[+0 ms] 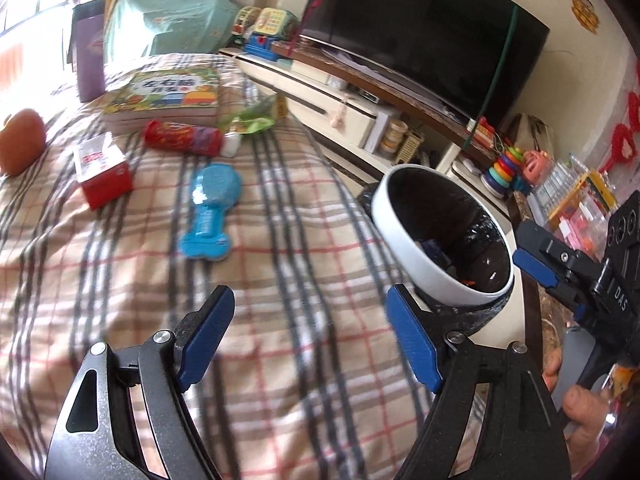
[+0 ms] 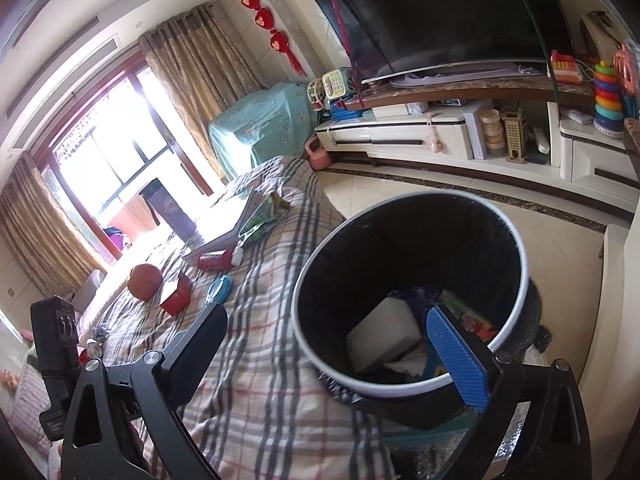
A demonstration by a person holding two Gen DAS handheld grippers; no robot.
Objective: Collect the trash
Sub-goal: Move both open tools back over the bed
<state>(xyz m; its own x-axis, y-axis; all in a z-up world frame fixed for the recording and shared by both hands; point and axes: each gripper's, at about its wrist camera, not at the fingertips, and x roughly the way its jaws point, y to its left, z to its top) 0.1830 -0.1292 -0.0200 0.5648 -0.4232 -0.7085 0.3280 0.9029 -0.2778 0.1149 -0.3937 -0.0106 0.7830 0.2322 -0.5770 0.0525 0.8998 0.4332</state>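
Note:
My left gripper (image 1: pixel 310 336) hovers open over the plaid blanket (image 1: pixel 280 264) with nothing between its blue pads. Farther up the blanket lie a red tube (image 1: pixel 182 138), a red box (image 1: pixel 105 174), a green wrapper (image 1: pixel 254 120) and a blue toy (image 1: pixel 212 212). A white-rimmed bin (image 1: pixel 400 236) with a black liner stands at the blanket's right edge. My right gripper (image 2: pixel 328 350) is open wide just above the bin (image 2: pixel 352 383), holding nothing. Inside the bin lie a white box (image 2: pixel 380 336) and some coloured wrappers.
A picture book (image 1: pixel 164 96), an orange ball (image 1: pixel 20 140) and a purple box (image 1: pixel 90 52) sit at the blanket's far end. Beyond the bin are bare floor (image 2: pixel 520 208), a white TV cabinet (image 2: pixel 400 136) and a large TV (image 2: pixel 440 12). One of the right gripper's fingers (image 1: pixel 534 266) shows beside the bin.

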